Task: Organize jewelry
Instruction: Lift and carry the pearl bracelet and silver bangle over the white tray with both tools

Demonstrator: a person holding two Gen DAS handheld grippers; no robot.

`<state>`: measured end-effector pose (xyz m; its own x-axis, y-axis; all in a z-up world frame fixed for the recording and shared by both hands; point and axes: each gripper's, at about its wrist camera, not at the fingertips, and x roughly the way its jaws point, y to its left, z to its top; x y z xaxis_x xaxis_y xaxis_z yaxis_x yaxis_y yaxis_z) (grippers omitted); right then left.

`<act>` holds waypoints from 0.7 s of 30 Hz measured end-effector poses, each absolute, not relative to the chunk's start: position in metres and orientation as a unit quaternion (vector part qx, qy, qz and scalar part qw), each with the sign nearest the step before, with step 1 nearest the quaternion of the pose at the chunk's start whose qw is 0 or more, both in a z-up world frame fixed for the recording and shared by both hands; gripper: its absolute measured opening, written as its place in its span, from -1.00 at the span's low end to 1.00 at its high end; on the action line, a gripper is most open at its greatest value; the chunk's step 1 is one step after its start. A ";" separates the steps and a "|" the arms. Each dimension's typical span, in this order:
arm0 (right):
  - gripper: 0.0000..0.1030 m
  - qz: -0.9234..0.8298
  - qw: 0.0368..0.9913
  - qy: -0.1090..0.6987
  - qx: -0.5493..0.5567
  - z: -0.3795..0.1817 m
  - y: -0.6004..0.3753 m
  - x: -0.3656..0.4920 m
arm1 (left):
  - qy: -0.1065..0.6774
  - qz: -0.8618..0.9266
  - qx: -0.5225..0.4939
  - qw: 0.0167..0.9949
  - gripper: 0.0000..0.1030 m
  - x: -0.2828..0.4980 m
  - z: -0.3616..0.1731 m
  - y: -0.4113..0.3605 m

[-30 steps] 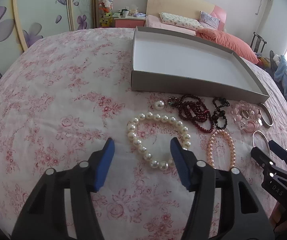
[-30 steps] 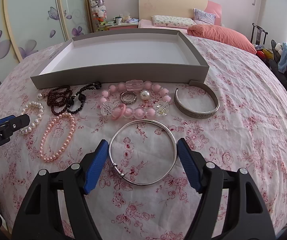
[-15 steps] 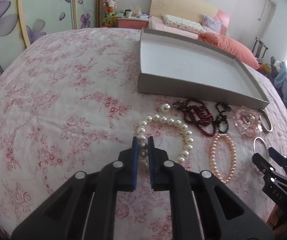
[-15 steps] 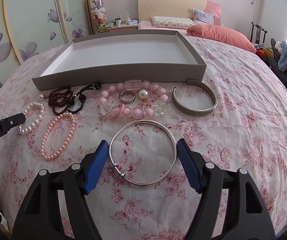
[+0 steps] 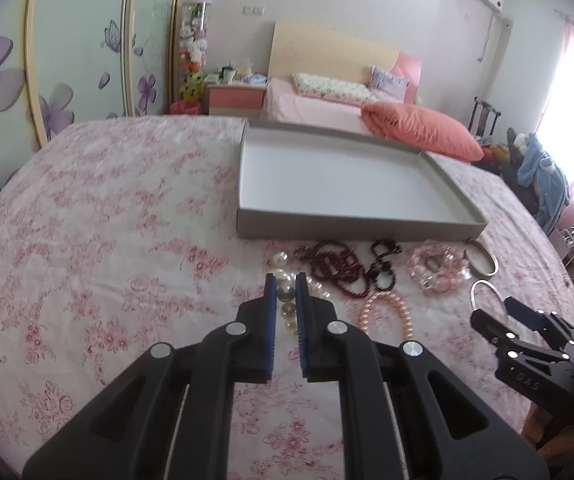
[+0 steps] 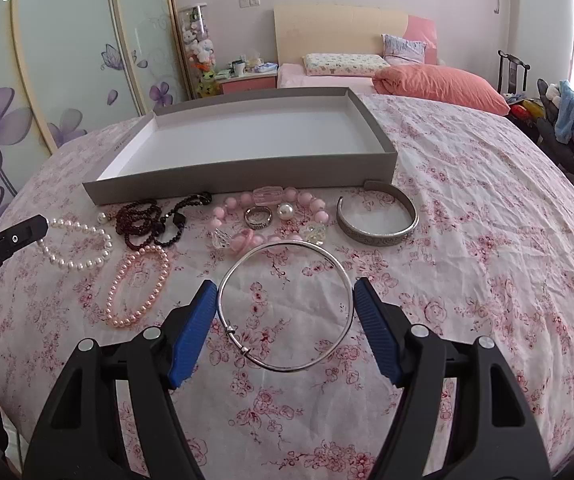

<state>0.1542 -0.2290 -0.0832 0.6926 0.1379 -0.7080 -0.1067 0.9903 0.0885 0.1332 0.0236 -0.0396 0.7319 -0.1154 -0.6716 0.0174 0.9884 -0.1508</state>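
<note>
My left gripper (image 5: 285, 280) is shut on the white pearl bracelet (image 6: 79, 246), with its pads pinching a few pearls. The bracelet hangs stretched from the tip, and its far end trails on the floral cloth. My right gripper (image 6: 284, 283) stands open low over the cloth. Its blue pads flank a thin silver bangle (image 6: 287, 300) without pressing on it. An empty grey tray (image 6: 247, 178) lies just behind the row of jewelry.
On the cloth lie a pink pearl bracelet (image 6: 139, 284), dark red beads (image 6: 143, 220), black beads (image 6: 183, 216), a chunky pink bracelet (image 6: 315, 204) around a ring (image 6: 258, 217), and a silver cuff (image 6: 379, 232). A bed stands behind the table.
My left gripper closed on the white pearl bracelet and rose, lifting part of it off the cloth. The right gripper stayed around the bangle.
</note>
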 end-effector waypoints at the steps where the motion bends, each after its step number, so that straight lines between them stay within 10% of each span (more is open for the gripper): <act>1: 0.36 0.068 0.921 0.384 0.021 -0.083 -0.230 0.153 | 0.359 -0.038 -0.066 0.930 -0.80 0.132 -0.037 0.023; 21: 0.36 0.077 0.939 0.336 0.025 -0.060 -0.232 0.145 | 0.297 -0.058 -0.035 0.953 -0.80 0.114 -0.004 0.005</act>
